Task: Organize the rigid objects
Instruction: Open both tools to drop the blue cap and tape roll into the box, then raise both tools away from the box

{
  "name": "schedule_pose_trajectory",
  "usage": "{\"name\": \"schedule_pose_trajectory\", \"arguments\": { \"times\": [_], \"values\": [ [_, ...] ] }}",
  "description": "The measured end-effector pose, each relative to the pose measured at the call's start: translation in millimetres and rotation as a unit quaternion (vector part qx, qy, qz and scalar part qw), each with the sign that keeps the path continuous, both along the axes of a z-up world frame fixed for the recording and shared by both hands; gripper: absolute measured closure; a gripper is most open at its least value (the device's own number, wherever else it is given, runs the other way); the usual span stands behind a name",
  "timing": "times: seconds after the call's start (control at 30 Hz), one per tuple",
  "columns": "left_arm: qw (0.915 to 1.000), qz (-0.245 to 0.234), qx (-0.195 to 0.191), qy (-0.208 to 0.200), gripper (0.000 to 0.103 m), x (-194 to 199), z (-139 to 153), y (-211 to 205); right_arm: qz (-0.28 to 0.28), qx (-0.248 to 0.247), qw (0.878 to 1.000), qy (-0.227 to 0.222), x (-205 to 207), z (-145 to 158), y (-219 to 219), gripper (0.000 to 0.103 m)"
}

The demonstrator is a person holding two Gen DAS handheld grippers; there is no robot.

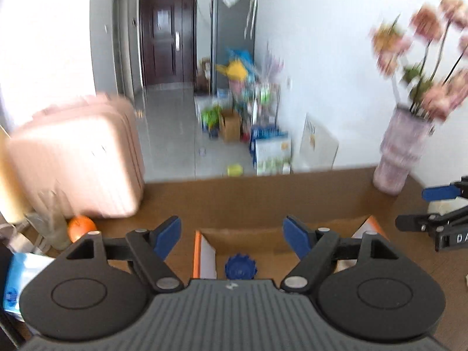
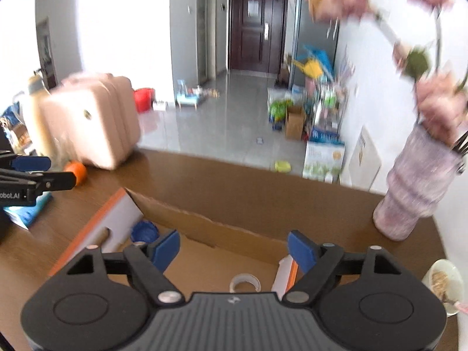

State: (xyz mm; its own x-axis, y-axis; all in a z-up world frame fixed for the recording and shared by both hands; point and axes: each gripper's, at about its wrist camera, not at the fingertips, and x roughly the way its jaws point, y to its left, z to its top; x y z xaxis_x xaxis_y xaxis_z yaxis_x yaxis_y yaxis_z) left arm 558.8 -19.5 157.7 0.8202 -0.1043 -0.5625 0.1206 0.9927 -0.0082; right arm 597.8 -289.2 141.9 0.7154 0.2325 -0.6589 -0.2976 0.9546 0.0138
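With both your left gripper (image 1: 231, 235) and right gripper (image 2: 234, 248) wide and empty above the cardboard box (image 2: 210, 234), a careless swing right could topple the flower vase (image 2: 415, 187) on the bench (image 2: 234, 181).

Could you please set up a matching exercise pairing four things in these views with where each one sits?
Things:
1. blue lid
2. tape roll
3. orange
4. vase

Places:
A. far right of the table
B. box floor, between the right gripper's open fingers
C. table, beside the pink suitcase
D. left corner of the box

Pairs: 1-D, 2-B, 3-C, 4-A
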Motion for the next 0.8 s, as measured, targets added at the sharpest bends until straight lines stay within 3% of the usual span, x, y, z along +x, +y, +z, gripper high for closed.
{"name": "schedule_pose_trajectory", "arguments": {
  "times": [0.17, 0.37, 0.63, 0.8],
  "values": [
    [0.9973, 0.001, 0.002, -0.073, 0.014, -64, 41, -2, 0.004, 0.014, 0.999, -0.050, -56, 46, 2, 0.019],
    [0.9859, 0.007, 0.008, -0.167, 0.003, -139, 66, -4, -0.001, 0.019, 0.990, -0.140, -133, 82, 7, 0.016],
    [0.9569, 0.008, 0.002, -0.290, 0.000, -228, 58, -4, -0.021, 0.053, 0.962, -0.269, -225, 84, 1, 0.012],
    [0.9492, 0.013, 0.021, -0.314, 0.000, -263, 36, -12, -0.030, 0.079, 0.940, -0.330, -276, 69, -5, 0.009]
  ]
}}
